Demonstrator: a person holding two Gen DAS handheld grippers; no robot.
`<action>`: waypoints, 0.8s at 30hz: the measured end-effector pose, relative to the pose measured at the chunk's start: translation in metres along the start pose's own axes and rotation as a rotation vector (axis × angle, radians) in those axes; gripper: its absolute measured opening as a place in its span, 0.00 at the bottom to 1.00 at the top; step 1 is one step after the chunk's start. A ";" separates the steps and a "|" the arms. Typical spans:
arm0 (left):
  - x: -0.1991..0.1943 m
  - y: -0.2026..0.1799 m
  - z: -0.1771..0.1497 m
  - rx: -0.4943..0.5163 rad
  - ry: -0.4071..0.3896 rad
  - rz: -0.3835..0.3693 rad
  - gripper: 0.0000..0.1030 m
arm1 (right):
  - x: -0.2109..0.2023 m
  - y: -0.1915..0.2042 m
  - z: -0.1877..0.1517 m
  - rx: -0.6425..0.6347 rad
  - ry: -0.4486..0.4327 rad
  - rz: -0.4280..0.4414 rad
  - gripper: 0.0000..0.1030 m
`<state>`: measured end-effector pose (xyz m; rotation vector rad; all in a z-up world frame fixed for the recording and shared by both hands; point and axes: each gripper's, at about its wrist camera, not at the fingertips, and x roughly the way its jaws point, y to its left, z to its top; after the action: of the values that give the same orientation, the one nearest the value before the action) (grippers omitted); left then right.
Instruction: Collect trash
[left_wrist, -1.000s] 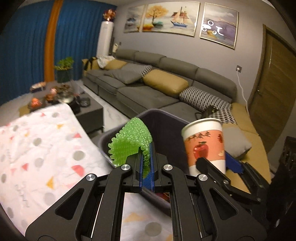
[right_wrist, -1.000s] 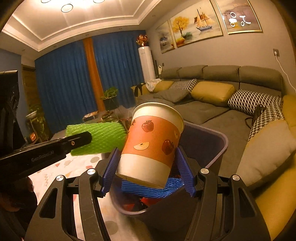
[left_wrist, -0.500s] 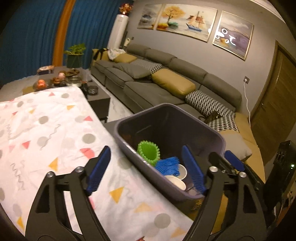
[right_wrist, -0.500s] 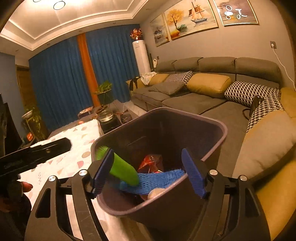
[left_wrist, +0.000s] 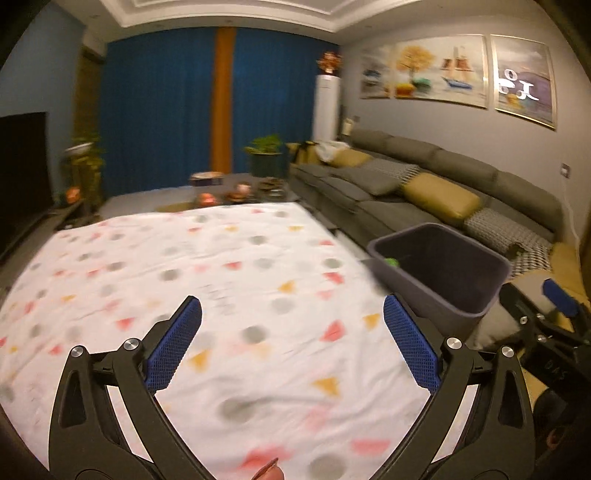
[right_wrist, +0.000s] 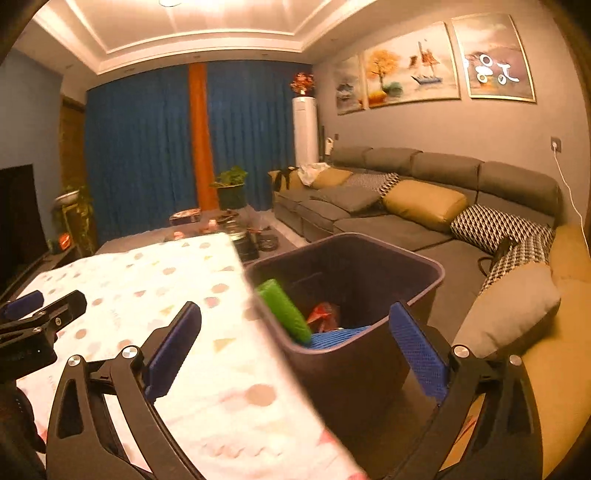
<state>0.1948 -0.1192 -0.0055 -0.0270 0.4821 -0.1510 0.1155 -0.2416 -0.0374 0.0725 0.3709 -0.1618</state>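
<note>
- Trash: green foam net (right_wrist: 284, 312), blue mesh sleeve (right_wrist: 334, 336), red wrapper (right_wrist: 322, 314), inside the bin.
- Bin (right_wrist: 424, 264): dark plastic, rectangular, beside patterned tablecloth (left_wrist: 221, 280) (wrinkled fabric).
- Left gripper (left_wrist: 291, 328): jaws spread, empty.
- Right gripper (right_wrist: 295, 332): jaws spread, empty.

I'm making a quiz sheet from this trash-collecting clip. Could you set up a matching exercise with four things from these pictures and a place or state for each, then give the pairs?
Things:
1. green foam net
2. left gripper
3. spotted tablecloth
4. mustard cushion

Places or states:
A. lying on the grey sofa
B. leaning inside the dark bin
C. open, holding nothing
D. spread over the table

Pairs: 1-B, 2-C, 3-D, 4-A
</note>
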 end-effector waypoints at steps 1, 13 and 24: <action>-0.008 0.008 -0.002 -0.011 -0.004 0.019 0.94 | -0.006 0.007 -0.002 -0.004 0.001 0.006 0.95; -0.091 0.078 -0.033 -0.078 -0.037 0.165 0.94 | -0.062 0.066 -0.011 -0.054 -0.020 0.047 0.95; -0.119 0.101 -0.045 -0.109 -0.051 0.177 0.94 | -0.094 0.088 -0.016 -0.069 -0.048 0.077 0.95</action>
<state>0.0838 -0.0010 0.0033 -0.0940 0.4393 0.0490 0.0388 -0.1395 -0.0143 0.0148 0.3253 -0.0749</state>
